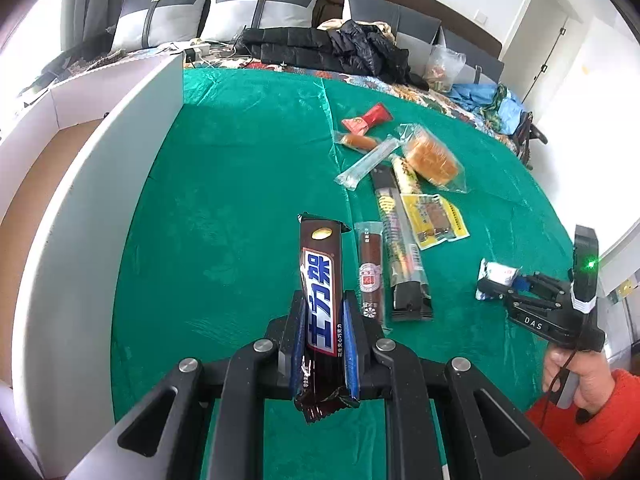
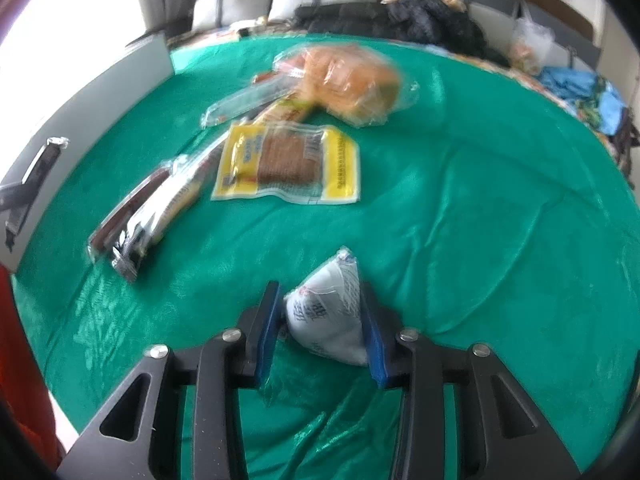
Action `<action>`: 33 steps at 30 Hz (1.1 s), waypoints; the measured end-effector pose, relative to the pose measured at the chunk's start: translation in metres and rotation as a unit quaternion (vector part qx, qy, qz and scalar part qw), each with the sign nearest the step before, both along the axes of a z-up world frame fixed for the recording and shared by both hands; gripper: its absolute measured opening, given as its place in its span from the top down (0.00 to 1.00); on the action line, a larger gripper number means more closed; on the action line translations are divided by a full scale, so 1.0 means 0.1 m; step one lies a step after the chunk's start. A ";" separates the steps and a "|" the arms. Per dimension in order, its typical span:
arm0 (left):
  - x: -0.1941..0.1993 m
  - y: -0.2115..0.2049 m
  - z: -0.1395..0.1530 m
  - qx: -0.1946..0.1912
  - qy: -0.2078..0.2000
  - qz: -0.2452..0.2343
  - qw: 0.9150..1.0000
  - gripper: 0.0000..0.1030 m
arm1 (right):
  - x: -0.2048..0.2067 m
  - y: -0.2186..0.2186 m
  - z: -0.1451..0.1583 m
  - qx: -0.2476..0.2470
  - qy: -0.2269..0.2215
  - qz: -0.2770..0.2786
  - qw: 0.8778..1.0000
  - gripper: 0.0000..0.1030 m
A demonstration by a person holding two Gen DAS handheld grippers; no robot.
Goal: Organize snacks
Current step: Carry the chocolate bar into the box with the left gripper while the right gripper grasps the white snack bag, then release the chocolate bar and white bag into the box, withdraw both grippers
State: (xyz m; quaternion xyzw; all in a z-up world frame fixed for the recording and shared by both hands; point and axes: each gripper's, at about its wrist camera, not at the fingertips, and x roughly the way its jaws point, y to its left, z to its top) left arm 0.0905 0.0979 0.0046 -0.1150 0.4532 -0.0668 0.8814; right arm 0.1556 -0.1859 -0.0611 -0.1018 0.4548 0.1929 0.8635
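Left tool (image 1: 324, 328) tilts down, clamping chocolate bar (image 1: 320, 300); right tool (image 2: 320, 320) pinches white packet (image 2: 328, 312).

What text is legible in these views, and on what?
"士力架": brown chocolate bar in the left gripper.
"DAS": body of the right gripper, in the left wrist view.
Too small or blurred: yellow packet, white packet between the right fingers, sausage stick, all other wrappers.

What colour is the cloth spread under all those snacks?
Green, a shiny green cloth; the left wrist view shows it most sharply.
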 end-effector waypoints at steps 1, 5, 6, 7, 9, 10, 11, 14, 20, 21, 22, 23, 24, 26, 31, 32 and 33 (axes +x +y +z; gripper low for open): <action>-0.01 0.01 0.03 -0.005 -0.001 0.001 1.000 0.84 | 0.00 -0.04 0.02 0.011 0.012 -0.006 1.000 0.64; -0.08 0.12 0.21 -0.037 -0.020 0.010 0.999 0.84 | -0.07 -0.20 0.17 0.049 0.013 -0.023 0.998 0.67; -0.09 0.16 0.27 -0.044 -0.026 0.013 0.999 0.84 | -0.08 -0.21 0.23 0.058 0.009 -0.024 0.998 0.67; -0.11 0.23 0.36 -0.054 -0.035 0.018 0.998 0.84 | -0.10 -0.20 0.32 0.066 0.004 -0.022 0.998 0.67; -0.14 0.39 0.52 -0.065 -0.049 0.026 0.996 0.84 | -0.15 -0.13 0.54 0.079 -0.009 -0.011 0.997 0.67; -0.15 0.47 0.59 -0.067 -0.056 0.031 0.996 0.84 | -0.15 -0.04 0.66 0.087 -0.016 -0.002 0.996 0.67; -0.16 0.60 0.69 -0.067 -0.064 0.039 0.995 0.84 | -0.17 0.07 0.82 0.097 -0.023 0.010 0.995 0.67; -0.19 1.03 0.89 -0.061 -0.081 0.067 0.993 0.84 | -0.20 0.57 1.23 0.123 -0.041 0.059 0.990 0.67; -0.29 2.02 0.94 -0.008 -0.065 0.151 0.986 0.84 | -0.30 2.01 1.89 0.187 -0.028 0.182 0.965 0.67; -0.32 2.17 0.91 -0.001 -0.060 0.162 0.985 0.84 | -0.33 2.26 1.96 0.194 -0.022 0.200 0.960 0.67; -0.36 2.30 0.89 0.008 -0.055 0.174 0.983 0.84 | -0.35 2.50 2.00 0.199 -0.016 0.215 0.956 0.67; -0.39 2.42 0.83 0.021 -0.047 0.187 0.981 0.84 | -0.38 2.80 2.03 0.202 -0.007 0.232 0.952 0.67; -0.40 2.52 0.77 0.032 -0.037 0.196 0.979 0.84 | -0.41 3.02 2.01 0.201 0.000 0.242 0.949 0.66; -0.43 2.67 0.60 0.056 -0.006 0.210 0.976 0.62 | -0.42 3.52 1.94 0.201 0.027 0.261 0.944 0.63; -0.61 2.66 0.44 0.121 -0.003 0.230 0.966 0.16 | -0.33 3.79 1.64 0.183 0.049 0.230 0.955 0.32; -0.65 2.60 0.45 0.129 -0.017 0.229 0.965 0.16 | -0.33 3.66 1.60 0.181 0.034 0.219 0.958 0.29; -0.68 2.53 0.47 0.137 -0.035 0.225 0.964 0.16 | -0.30 3.51 1.55 0.171 0.019 0.209 0.963 0.26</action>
